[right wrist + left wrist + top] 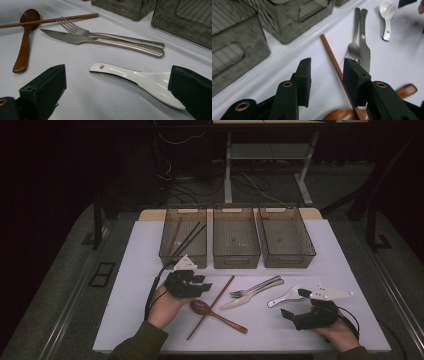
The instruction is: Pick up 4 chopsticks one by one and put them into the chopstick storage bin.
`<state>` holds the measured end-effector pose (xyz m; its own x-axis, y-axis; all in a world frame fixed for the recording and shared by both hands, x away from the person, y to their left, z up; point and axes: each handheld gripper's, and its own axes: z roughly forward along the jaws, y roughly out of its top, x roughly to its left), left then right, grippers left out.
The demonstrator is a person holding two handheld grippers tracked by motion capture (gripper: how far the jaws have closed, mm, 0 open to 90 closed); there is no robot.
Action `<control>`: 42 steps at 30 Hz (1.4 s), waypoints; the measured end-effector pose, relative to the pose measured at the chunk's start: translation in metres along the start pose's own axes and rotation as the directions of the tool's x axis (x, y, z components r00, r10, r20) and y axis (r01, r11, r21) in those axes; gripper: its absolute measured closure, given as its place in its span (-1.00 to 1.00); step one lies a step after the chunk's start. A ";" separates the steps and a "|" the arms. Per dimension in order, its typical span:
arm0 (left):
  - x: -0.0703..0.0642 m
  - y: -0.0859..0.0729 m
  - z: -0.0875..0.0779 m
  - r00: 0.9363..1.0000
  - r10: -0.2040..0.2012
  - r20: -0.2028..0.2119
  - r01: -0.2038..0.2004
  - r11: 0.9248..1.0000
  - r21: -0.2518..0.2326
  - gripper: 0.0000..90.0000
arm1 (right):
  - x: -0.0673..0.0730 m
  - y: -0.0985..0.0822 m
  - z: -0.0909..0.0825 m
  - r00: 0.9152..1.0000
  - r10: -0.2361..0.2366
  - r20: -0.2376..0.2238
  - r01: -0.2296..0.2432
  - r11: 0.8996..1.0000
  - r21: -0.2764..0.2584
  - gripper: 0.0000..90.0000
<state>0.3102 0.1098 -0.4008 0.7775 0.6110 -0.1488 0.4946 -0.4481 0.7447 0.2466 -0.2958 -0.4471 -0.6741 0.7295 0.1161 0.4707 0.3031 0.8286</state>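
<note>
My left tool (325,72) stands partly open, its pads either side of the brown chopstick (334,65) but not yet pressing, low in the middle of the left gripper view, where the stick runs up from the wooden spoon (407,90) it lies across. It looks light, stiff and thin, liable to roll, so I judge a firm pinch mid-shaft best. My right tool (117,87) gapes wide around the white ceramic spoon (140,77) on the desk (300,330), slick and breakable.
</note>
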 end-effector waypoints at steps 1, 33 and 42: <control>-0.002 -0.002 0.000 1.000 0.002 0.001 -0.002 1.000 -0.001 0.33 | 0.000 0.000 0.000 1.000 0.000 0.000 0.000 1.000 0.000 -0.97; -0.022 -0.022 0.033 0.999 -0.001 0.051 -0.005 0.992 0.124 0.52 | 0.001 0.000 0.001 1.000 -0.006 0.001 0.006 1.000 0.007 -0.97; -0.024 -0.022 0.039 0.999 0.006 0.048 -0.014 0.988 0.155 0.56 | 0.001 0.000 0.002 1.000 -0.009 0.002 0.009 1.000 0.007 -0.97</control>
<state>0.2955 0.0800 -0.4389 0.7982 0.5763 -0.1752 0.5382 -0.5519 0.6369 0.2470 -0.2937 -0.4476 -0.6771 0.7279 0.1080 0.4688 0.3136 0.8257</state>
